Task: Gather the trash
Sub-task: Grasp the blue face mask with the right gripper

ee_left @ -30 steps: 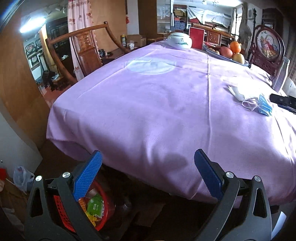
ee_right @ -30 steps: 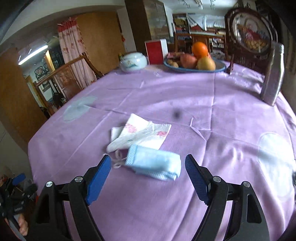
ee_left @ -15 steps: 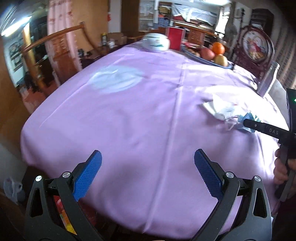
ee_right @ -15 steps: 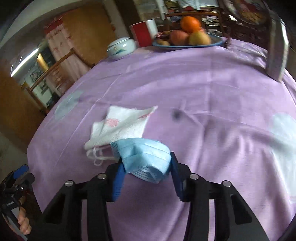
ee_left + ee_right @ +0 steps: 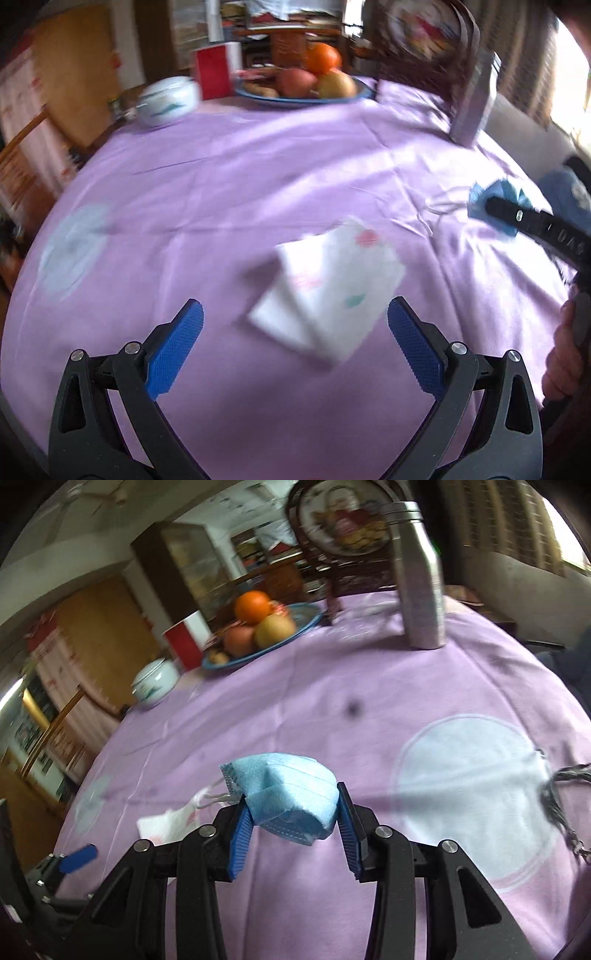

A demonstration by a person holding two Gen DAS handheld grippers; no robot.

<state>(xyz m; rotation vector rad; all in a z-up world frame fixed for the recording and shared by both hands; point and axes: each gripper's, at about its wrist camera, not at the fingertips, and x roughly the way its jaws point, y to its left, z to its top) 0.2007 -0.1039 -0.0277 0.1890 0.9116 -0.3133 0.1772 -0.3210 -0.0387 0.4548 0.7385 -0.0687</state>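
Jaws on the right gripper (image 5: 291, 821) are clamped on the blue face mask (image 5: 284, 794), which bulges up between the two blue pads with its white ear loop trailing off toward 9 o'clock. A second ago those jaws stood wide over the mask as it lay on the table (image 5: 332, 709) against the napkin; they have since been closing, and the mask now appears lifted clear of the purple cloth. That makes one piece of trash picked up and ready to carry off.

Jaws on the left gripper (image 5: 295, 354) are spread wide with nothing between them. A second ago this camera looked across the near edge of the table, with a red bin showing below it at 7 o'clock; now it looks down on the tabletop, and the white napkin (image 5: 328, 291) with its pink and green print lies flat just ahead of the pads, at 12 o'clock from them. In the left wrist view the mask shows at 3 o'clock, held in the other gripper, and a hand (image 5: 565, 354) sits at the frame's edge at 4 o'clock.

Judging by this, the napkin is the next piece to collect, and it needs a low, flat pinch since it lies thin on the cloth. A fruit bowl (image 5: 266, 638), a metal bottle (image 5: 421, 576) and a white lidded pot (image 5: 155, 681) stand well away at the far side.
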